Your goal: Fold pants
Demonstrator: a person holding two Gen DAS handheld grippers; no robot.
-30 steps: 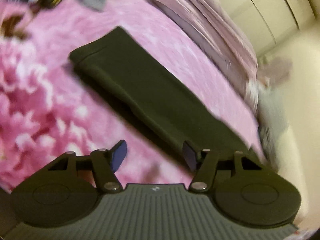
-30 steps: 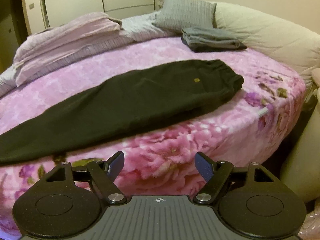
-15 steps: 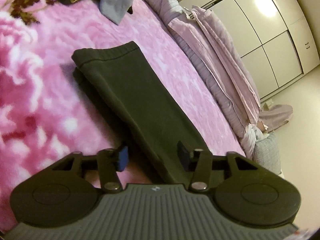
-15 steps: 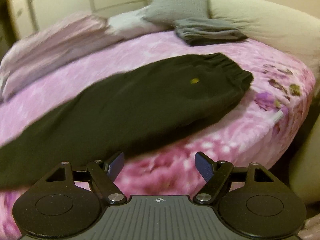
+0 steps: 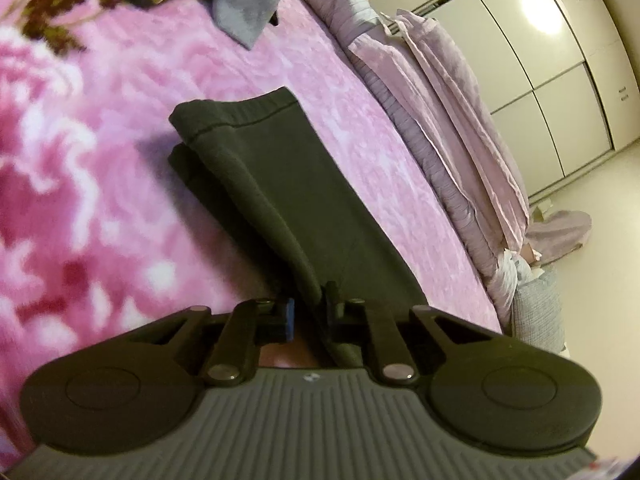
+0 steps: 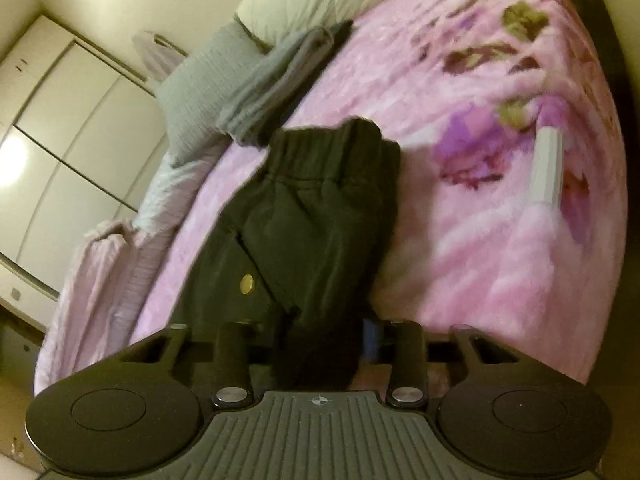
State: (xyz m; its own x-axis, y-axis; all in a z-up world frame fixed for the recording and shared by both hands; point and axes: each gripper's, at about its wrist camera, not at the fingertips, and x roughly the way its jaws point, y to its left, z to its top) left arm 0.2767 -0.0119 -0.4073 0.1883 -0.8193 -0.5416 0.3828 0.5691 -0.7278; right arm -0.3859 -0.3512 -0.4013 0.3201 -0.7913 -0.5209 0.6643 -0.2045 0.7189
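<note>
The pants lie flat on the pink bed, already doubled leg on leg, and both grippers are taking hold of the near long edge. The left gripper has its fingers closing on the leg cloth, which sits between them and looks pinched; the cuffs lie away at about 11 o'clock in that view. The right gripper has its fingers closing too, with the dark seat cloth bunched between them, though blur makes it hard to say the pads press yet; the waistband lies at about 12 o'clock there, just short of a grey folded cloth. To do this step well, I judge each grip should catch both layers of the edge, not the top one alone, and the two hands should lift together and keep the cloth taut between them, so the fold lands square. A one-layer pinch would likely let the under leg drag and skew. The long axis of the pants runs from cuffs to waistband along the bed, roughly parallel to the lilac bedding heaped at its far side, cuffs toward the left hand's end, waistband toward the right hand's.
</note>
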